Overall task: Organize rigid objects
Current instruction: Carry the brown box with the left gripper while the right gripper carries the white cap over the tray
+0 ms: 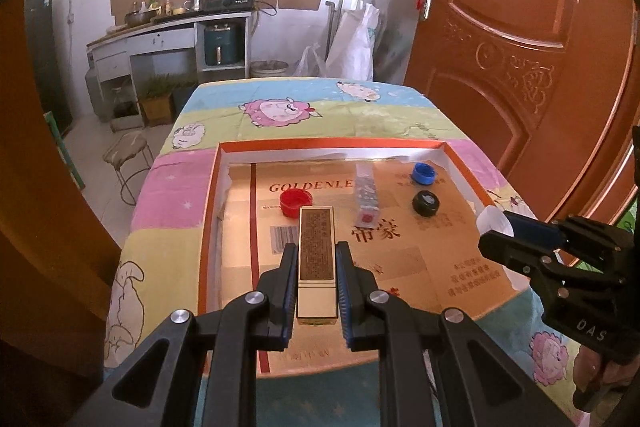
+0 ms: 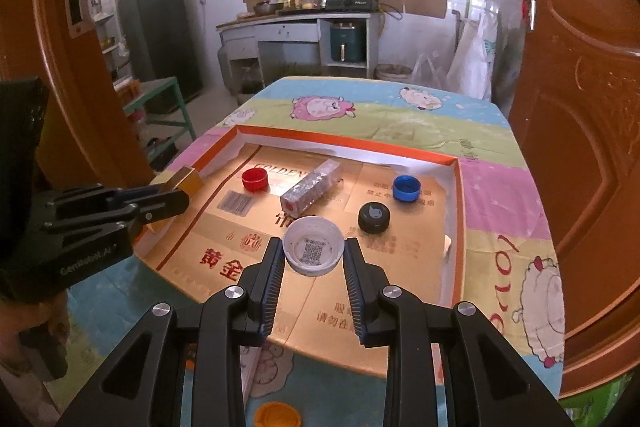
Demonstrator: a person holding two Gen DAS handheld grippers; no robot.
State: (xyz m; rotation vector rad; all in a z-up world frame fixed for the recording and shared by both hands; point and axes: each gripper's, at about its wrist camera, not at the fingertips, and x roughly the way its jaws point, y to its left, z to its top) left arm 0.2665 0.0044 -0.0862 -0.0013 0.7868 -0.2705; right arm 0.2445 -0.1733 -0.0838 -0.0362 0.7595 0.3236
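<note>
My left gripper (image 1: 316, 251) is shut on a long gold box (image 1: 316, 259) with brown print, held above the near part of the orange-rimmed tray (image 1: 212, 187). My right gripper (image 2: 313, 245) is shut on a white bottle cap (image 2: 313, 245) with a QR code inside, over the tray's middle. In the tray lie a red cap (image 1: 295, 202), a silvery patterned box (image 1: 367, 197), a blue cap (image 1: 424, 173) and a black cap (image 1: 426, 203). The right gripper (image 1: 496, 227) with its white cap shows at the right of the left wrist view; the left gripper (image 2: 176, 195) with the gold box shows at the left of the right wrist view.
The tray sits on a table with a pastel sheep cloth (image 1: 280, 107). An orange cap (image 2: 278, 415) lies on the cloth near the front edge, outside the tray. Brown doors (image 1: 520, 67) stand close on both sides. A stool (image 1: 128, 155) and a kitchen counter (image 1: 168, 31) are beyond.
</note>
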